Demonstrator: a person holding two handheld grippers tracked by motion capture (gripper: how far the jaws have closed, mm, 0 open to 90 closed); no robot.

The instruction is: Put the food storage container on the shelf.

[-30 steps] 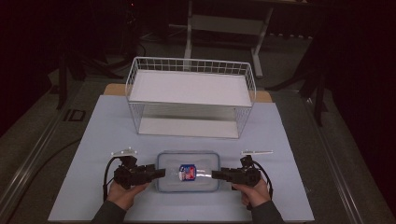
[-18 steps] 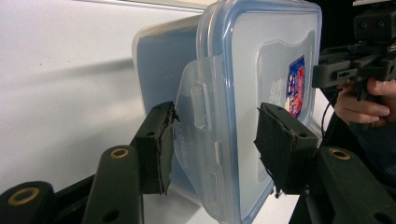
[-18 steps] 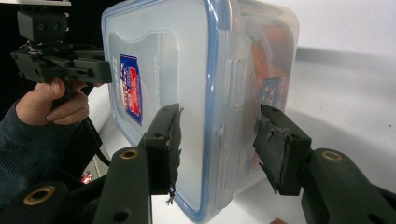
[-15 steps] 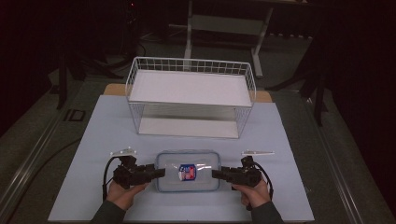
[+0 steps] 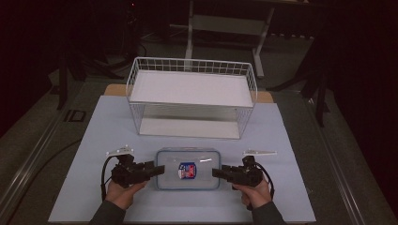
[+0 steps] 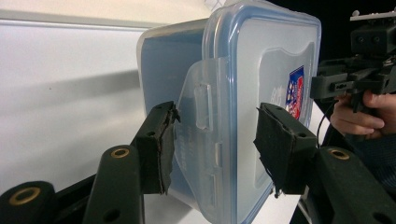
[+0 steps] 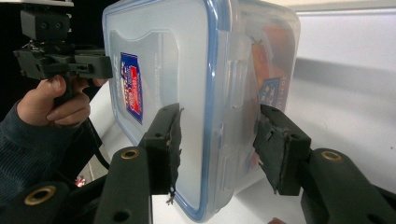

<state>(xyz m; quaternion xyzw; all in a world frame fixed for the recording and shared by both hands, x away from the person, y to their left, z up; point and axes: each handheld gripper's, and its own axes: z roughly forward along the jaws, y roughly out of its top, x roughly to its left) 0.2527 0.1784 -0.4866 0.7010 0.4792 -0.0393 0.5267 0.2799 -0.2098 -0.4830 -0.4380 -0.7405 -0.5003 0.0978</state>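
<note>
Surface: pale blue table mat (image 5: 94, 140), dark room behind.
Left gripper (image 5: 157, 169): jaws wide, straddling the box's left latch.
Box: clear lidded plastic food box (image 5: 187, 159), between both grippers.
Right gripper (image 5: 217, 173): jaws wide, straddling right latch.
Risk: uneven squeezing could tip it.

White two-tier wire basket (image 5: 191, 96), upright on the pale blue mat (image 5: 300, 140), well beyond the left gripper (image 5: 158, 169) and right gripper (image 5: 217, 173). A grey frame (image 5: 230, 23) stands farther off on the dark floor (image 5: 28, 136).
</note>
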